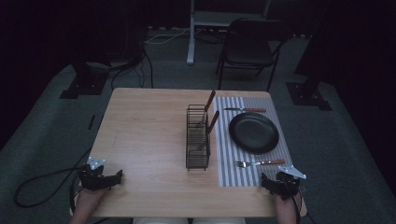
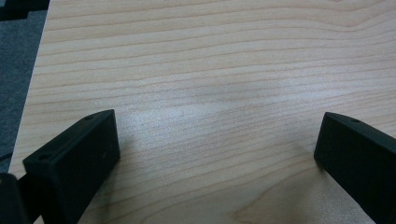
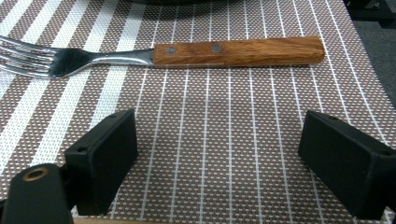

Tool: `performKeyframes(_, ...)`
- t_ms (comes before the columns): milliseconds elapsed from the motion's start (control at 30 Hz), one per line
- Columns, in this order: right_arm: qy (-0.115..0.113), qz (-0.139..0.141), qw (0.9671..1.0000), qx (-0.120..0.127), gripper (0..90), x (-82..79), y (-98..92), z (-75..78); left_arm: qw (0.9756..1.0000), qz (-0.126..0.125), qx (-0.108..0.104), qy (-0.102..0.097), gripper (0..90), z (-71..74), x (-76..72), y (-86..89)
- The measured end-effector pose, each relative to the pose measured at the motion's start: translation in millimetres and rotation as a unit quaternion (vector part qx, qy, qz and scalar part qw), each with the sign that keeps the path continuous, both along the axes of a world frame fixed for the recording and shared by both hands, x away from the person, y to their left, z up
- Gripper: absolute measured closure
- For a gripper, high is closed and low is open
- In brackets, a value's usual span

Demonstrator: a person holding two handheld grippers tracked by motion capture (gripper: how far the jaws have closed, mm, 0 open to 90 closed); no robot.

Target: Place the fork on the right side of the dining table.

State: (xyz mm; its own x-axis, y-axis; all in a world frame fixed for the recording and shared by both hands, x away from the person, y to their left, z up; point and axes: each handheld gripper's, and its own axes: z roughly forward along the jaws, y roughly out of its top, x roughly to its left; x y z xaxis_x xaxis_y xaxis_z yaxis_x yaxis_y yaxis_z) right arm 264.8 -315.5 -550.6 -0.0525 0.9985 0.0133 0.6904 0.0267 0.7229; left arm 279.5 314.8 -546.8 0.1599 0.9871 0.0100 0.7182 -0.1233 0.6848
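- Left gripper (image 1: 112, 177), lower left of the high view: jaws spread wide over the bare pale wooden table (image 2: 210, 70).
- Right gripper (image 3: 219, 154), lower right: jaws wide apart too (nothing between them), over the brown-and-white striped woven placemat (image 3: 201, 116).
- Wooden-handled steel fork (image 3: 187, 53) lies flat across the top, just beyond.
- Round black plate (image 1: 253, 133) centre-right; black wire cutlery caddy (image 1: 197, 140) beside the mat.

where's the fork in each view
high view: fork lies on the striped mat, between the black plate and the right gripper.
left gripper view: bare wooden table between the open jaws.
right gripper view: fork lies across the top, beyond the open jaws.
shared landmark: the striped mat.
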Motion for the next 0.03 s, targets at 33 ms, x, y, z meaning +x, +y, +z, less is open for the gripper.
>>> performKeyframes(33, 0.000, 0.000, 1.0000, 0.000, 11.4, 0.0, 0.0, 0.0, 1.0000, 0.000, 0.000, 0.000, 0.1, 0.0, 0.0, 0.0)
